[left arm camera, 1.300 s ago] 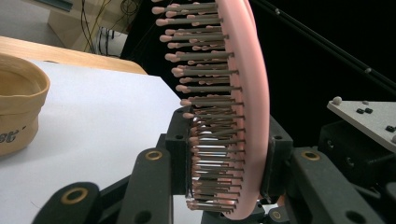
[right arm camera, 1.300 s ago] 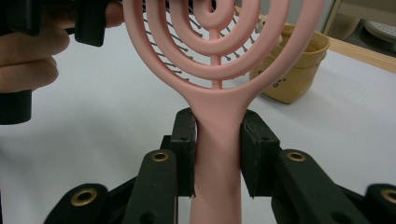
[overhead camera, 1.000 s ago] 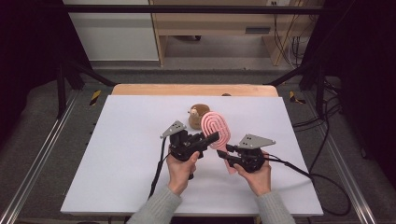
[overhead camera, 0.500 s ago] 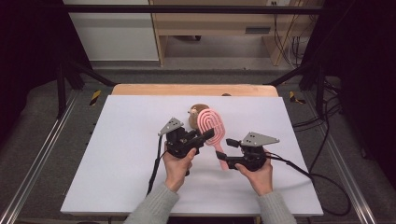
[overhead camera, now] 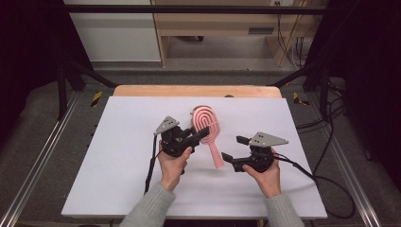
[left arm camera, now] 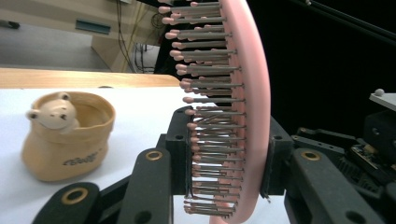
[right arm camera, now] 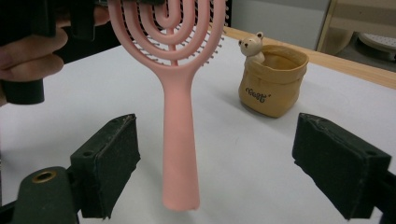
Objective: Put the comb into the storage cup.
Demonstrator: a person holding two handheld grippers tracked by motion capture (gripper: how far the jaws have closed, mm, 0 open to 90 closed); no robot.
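Note:
A pink hairbrush [overhead camera: 208, 126] with a looped head hangs above the white table [overhead camera: 118, 161], handle pointing down toward me. My left gripper [overhead camera: 197, 135] is shut on the head. In the left gripper view the jaws of the left gripper [left arm camera: 229, 154] clamp the brush [left arm camera: 250, 93] edge-on, bristles to the left. My right gripper [overhead camera: 234, 149] stands open just right of the handle's end. Its jaws have just been opening. In the right gripper view the handle [right arm camera: 180, 140] hangs between the wide jaws of the right gripper [right arm camera: 224, 163], touching neither pad.
A tan pot with a small bear figure [left arm camera: 65, 135] stands on the table behind the brush, also in the right gripper view as the pot [right arm camera: 273, 81]. A wooden strip [overhead camera: 189, 91] runs along the table's far edge. Dark frame rails flank both sides.
The right gripper has opened and let go of the brush handle, drawing slightly to the right. The left gripper keeps its hold on the head, which has shifted a little up and left.

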